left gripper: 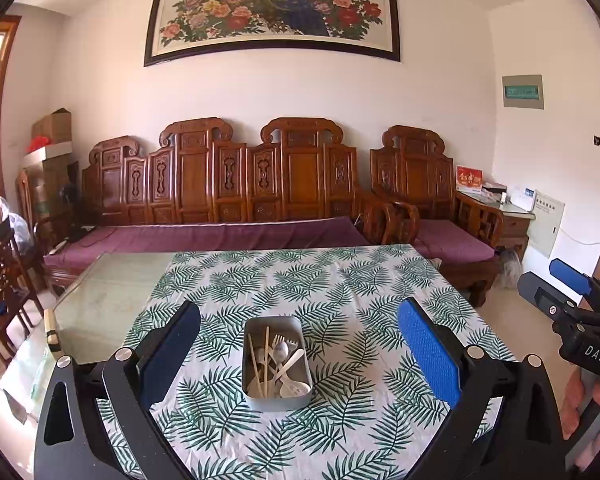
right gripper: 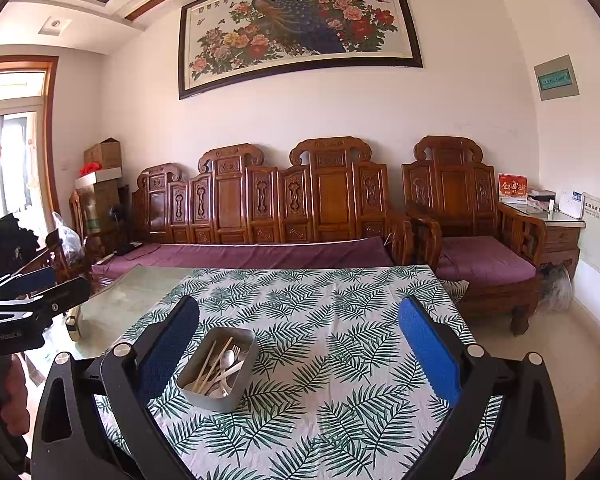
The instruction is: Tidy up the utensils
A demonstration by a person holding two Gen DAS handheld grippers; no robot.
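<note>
Carved wooden sofa (left gripper: 228, 184) lines the far wall; nearer, a leaf-print tablecloth (left gripper: 340, 292) covers most of the table. I see a metal tin (left gripper: 277, 364) near the cloth's near-middle, holding a loose pile of chopsticks (left gripper: 266, 354), a fork (left gripper: 275, 342) and spoons (left gripper: 282, 350). My left gripper (left gripper: 300, 360) hangs spread wide and empty above the tin; my right gripper (right gripper: 300, 360), likewise wide and empty, sits with the tin by its left finger. Risk, in my judgement: the tangled pieces may lift together, or a finger may nudge the light tin and drag the cloth.

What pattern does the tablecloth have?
Green fern leaves on white; the tablecloth shows best in the left wrist view.
</note>
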